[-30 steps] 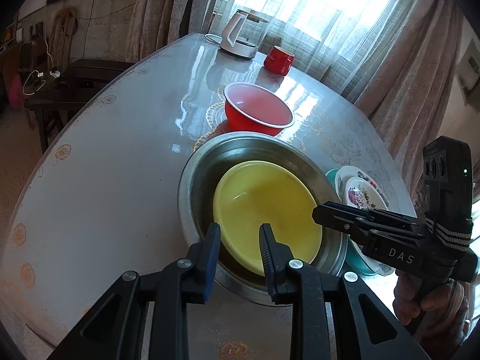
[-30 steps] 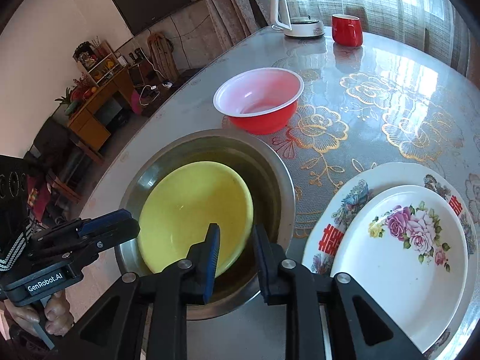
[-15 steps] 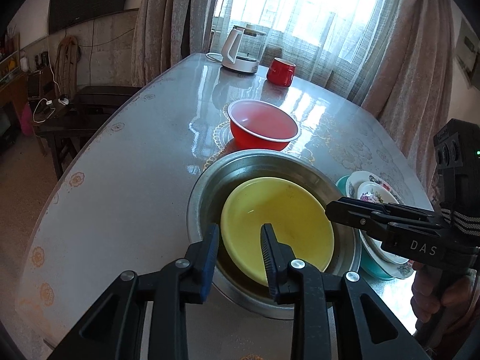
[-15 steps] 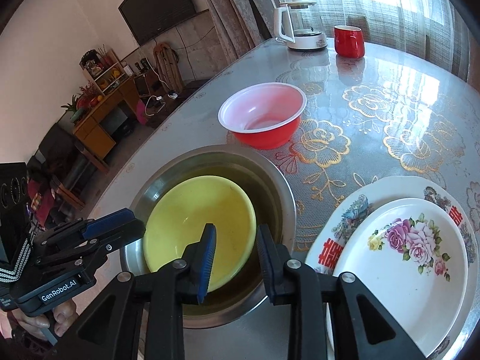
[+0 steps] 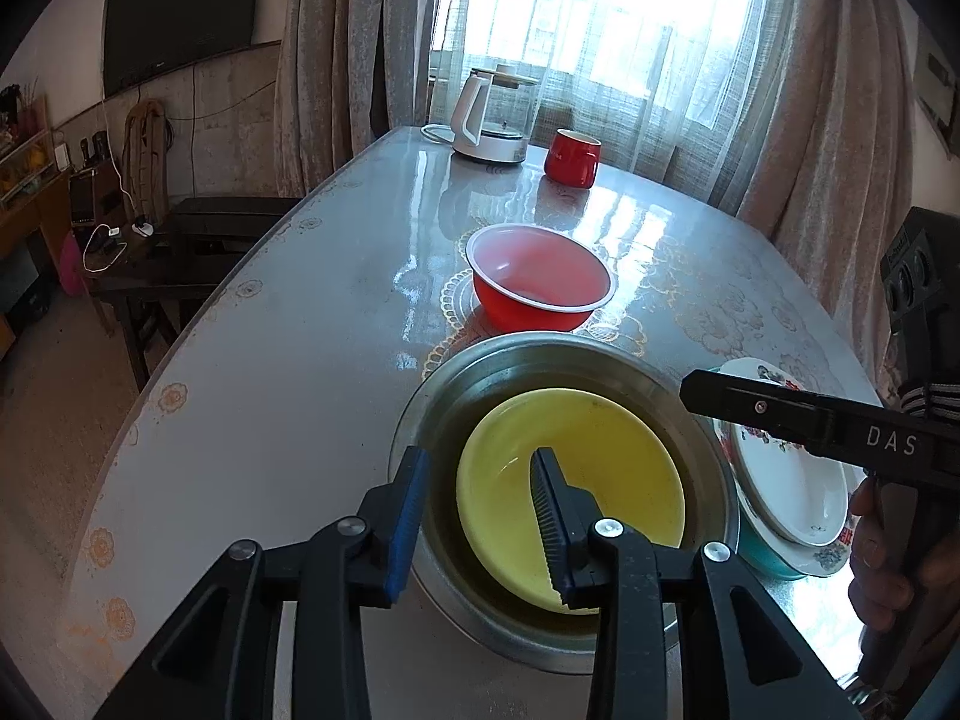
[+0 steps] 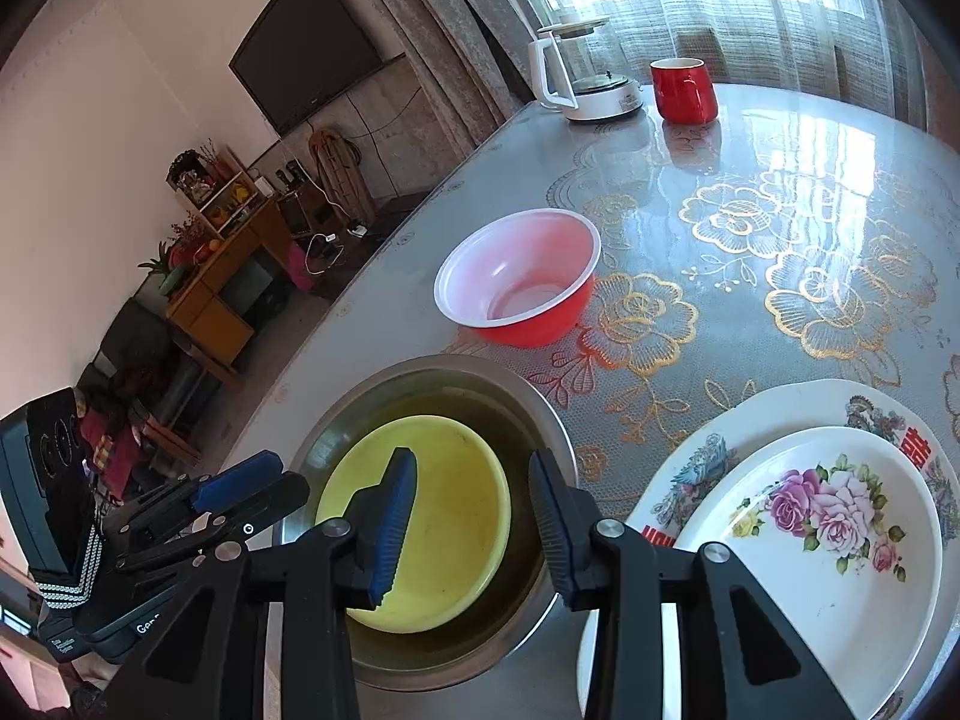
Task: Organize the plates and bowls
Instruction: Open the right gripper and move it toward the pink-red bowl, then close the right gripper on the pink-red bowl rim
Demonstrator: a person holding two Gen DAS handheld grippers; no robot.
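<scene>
A yellow bowl (image 5: 600, 468) (image 6: 456, 480) lies inside a steel basin (image 5: 480, 372) (image 6: 540, 414). A red bowl with a white rim (image 5: 540, 282) (image 6: 516, 288) stands just beyond the basin. A small floral plate (image 6: 840, 528) lies stacked on a larger floral plate (image 6: 780, 414), to the right of the basin; in the left wrist view the plates (image 5: 786, 480) rest on a teal dish (image 5: 774, 558). My left gripper (image 5: 480, 510) is open and empty above the basin's near left rim. My right gripper (image 6: 471, 510) is open and empty above the basin.
A white kettle (image 5: 489, 114) (image 6: 585, 78) and a red mug (image 5: 570, 159) (image 6: 684, 90) stand at the table's far end by the curtained window. The table's rounded left edge (image 5: 198, 324) drops to the floor, with a dark bench (image 5: 198, 240) beside it.
Both grippers have risen and drawn back from the basin, and their jaws have opened wider. The bowls and plates have not moved.
</scene>
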